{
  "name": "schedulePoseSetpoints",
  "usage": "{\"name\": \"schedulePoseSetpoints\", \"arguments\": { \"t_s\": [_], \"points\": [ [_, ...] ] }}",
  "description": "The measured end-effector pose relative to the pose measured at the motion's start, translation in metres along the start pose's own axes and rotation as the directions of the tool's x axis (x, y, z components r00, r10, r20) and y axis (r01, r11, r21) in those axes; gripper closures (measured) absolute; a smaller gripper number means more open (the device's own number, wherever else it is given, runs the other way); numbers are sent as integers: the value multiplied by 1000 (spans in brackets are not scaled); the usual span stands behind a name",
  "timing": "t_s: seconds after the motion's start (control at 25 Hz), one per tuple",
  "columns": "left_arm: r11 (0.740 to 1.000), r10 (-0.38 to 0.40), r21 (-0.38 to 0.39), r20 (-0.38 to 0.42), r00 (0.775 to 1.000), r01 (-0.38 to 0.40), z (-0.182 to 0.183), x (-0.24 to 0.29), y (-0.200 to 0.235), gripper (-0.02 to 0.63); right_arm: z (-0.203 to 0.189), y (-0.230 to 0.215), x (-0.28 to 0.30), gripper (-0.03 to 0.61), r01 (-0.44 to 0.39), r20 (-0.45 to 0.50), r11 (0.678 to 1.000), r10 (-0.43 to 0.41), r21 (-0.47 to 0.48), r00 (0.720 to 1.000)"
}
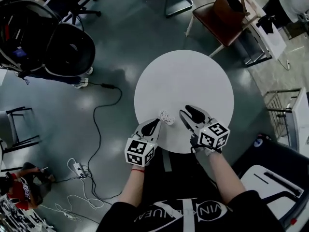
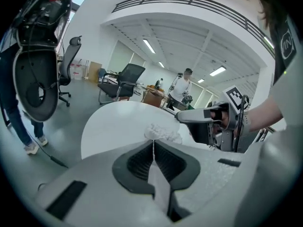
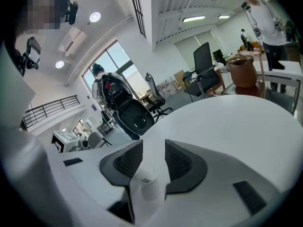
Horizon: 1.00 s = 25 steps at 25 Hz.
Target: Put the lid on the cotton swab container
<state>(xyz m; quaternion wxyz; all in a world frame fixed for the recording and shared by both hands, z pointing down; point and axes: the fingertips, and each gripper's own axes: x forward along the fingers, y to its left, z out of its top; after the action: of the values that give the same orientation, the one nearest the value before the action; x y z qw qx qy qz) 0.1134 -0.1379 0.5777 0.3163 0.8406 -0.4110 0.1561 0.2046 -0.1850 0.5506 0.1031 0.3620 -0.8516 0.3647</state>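
Observation:
The cotton swab container (image 1: 166, 117) is a small white cluster near the front edge of the round white table (image 1: 183, 76). In the left gripper view its swab heads (image 2: 163, 132) bunch just past my left gripper (image 2: 153, 140), whose jaws are shut with only a thin seam between them; whether they pinch anything I cannot tell. In the head view the left gripper (image 1: 155, 123) ends right beside the container. My right gripper (image 1: 185, 109) stands a little to the container's right, jaws apart. A clear plastic piece with a barcode label (image 3: 144, 183) shows low between the right gripper's (image 3: 150, 145) open pads.
A black office chair (image 1: 67, 50) and a backpack stand at the left. A cable (image 1: 99, 124) and a power strip lie on the floor. A brown bag (image 1: 231, 8) sits on a chair beyond the table. A person (image 2: 182, 86) stands far off.

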Motion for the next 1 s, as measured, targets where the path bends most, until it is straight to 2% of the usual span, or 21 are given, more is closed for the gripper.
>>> {"name": "schedulePoseSetpoints", "arguments": {
  "t_s": [0.32,0.52,0.64,0.84,1.0],
  "points": [
    [994,90,-66,30,996,-88,7,0,-1,599,10,-2,13,443,-164,-26,974,170,158,985],
    [989,122,-92,42,992,-117,4,-1,-1,598,9,6,16,443,-247,-42,948,260,198,965],
    [988,128,-91,42,991,-124,4,-2,-1,598,14,14,12,444,-277,-48,949,287,149,957],
    [985,143,-101,53,988,-137,6,-4,0,599,19,34,7,444,-313,-69,950,312,-5,948],
    [984,150,-101,58,987,-144,8,-6,2,599,20,50,6,445,-340,-101,933,329,-120,939]
  ]
}}
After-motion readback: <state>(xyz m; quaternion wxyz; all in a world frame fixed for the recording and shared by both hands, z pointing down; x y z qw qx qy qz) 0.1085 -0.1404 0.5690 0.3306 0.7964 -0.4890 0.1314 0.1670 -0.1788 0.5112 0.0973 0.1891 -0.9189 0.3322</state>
